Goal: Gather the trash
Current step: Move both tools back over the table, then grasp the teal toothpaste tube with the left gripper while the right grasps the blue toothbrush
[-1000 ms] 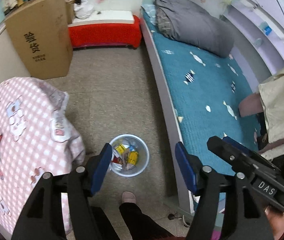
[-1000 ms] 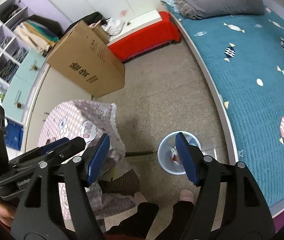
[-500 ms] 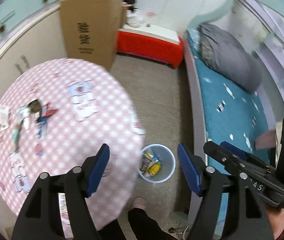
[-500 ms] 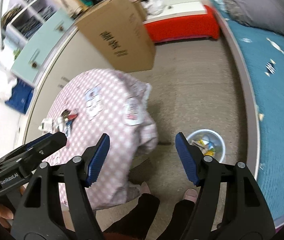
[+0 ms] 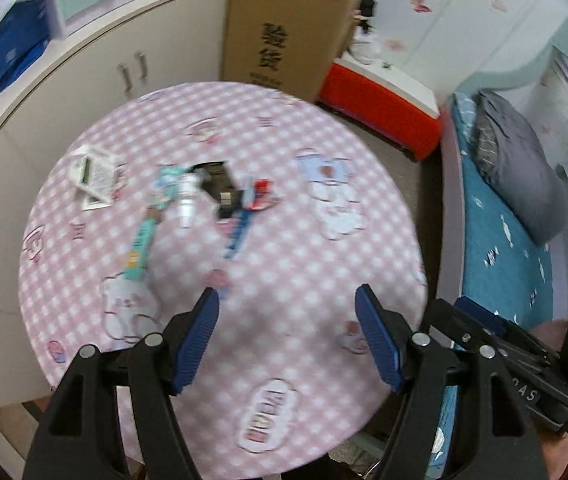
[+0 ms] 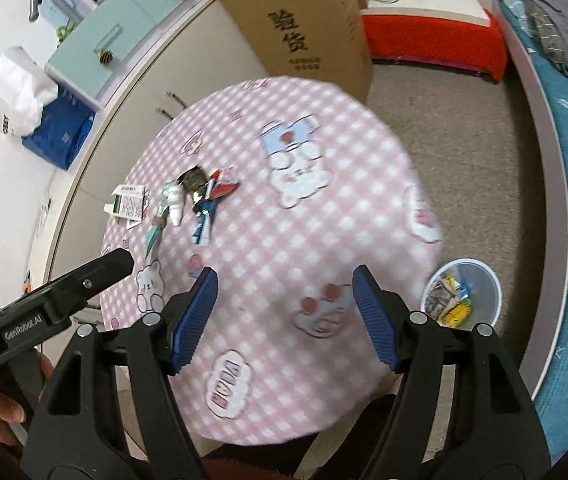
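Both grippers, left (image 5: 287, 336) and right (image 6: 285, 318), hang open and empty above the pink table (image 5: 303, 272). Wrappers (image 5: 240, 208) lie clustered at its far side; we should reach past the centre, picking one piece at a time for the bin (image 6: 461, 298) beside it.

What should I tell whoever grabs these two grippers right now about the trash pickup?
Left gripper: open, empty, above the near part of the pink checked table.
Right gripper: open, empty, also above the table's near part.
Trash: a loose cluster on the table's far left: a white and green packet, a teal wrapper, a small white bottle, a dark packet and a blue and red wrapper.
Bin: on the floor right of the table, already holding several wrappers.
Left: carry every table piece to the bin.
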Demonstrator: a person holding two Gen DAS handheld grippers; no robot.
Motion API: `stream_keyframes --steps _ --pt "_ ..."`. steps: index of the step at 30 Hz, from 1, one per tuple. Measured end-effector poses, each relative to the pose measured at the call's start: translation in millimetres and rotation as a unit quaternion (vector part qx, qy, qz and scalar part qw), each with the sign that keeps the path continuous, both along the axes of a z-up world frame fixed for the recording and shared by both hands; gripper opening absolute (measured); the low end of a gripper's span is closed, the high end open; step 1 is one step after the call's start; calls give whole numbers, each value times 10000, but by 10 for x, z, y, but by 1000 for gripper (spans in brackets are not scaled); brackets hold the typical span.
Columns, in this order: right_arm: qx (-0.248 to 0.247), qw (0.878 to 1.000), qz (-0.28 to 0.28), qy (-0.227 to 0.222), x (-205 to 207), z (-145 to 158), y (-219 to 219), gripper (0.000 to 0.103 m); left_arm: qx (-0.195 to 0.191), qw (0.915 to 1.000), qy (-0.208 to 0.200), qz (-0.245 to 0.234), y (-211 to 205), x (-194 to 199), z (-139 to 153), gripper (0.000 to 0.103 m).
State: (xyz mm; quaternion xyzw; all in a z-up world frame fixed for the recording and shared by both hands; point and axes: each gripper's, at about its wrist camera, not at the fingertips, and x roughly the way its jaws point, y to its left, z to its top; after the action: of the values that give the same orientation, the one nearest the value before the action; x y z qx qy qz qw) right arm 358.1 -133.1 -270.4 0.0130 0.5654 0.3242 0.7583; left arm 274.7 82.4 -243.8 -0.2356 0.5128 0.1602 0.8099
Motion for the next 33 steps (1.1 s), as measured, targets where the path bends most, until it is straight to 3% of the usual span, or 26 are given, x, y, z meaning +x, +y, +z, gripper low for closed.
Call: stream_keyframes --steps 11,20,26,33 --pt "-221 9993 227 205 -202 -359 816 69 -201 9979 476 392 916 -352 -521 69" --pt "-446 9983 199 331 -221 -575 1118 69 -493 9940 718 662 1370 -508 -872 69" --pt "-566 9978 50 331 -116 -646 1212 69 -431 9965 650 299 1442 -231 -944 68" --pt "-701 9971 116 271 3 -726 1459 69 -605 9931 1004 -60 1460 120 -1185 39"
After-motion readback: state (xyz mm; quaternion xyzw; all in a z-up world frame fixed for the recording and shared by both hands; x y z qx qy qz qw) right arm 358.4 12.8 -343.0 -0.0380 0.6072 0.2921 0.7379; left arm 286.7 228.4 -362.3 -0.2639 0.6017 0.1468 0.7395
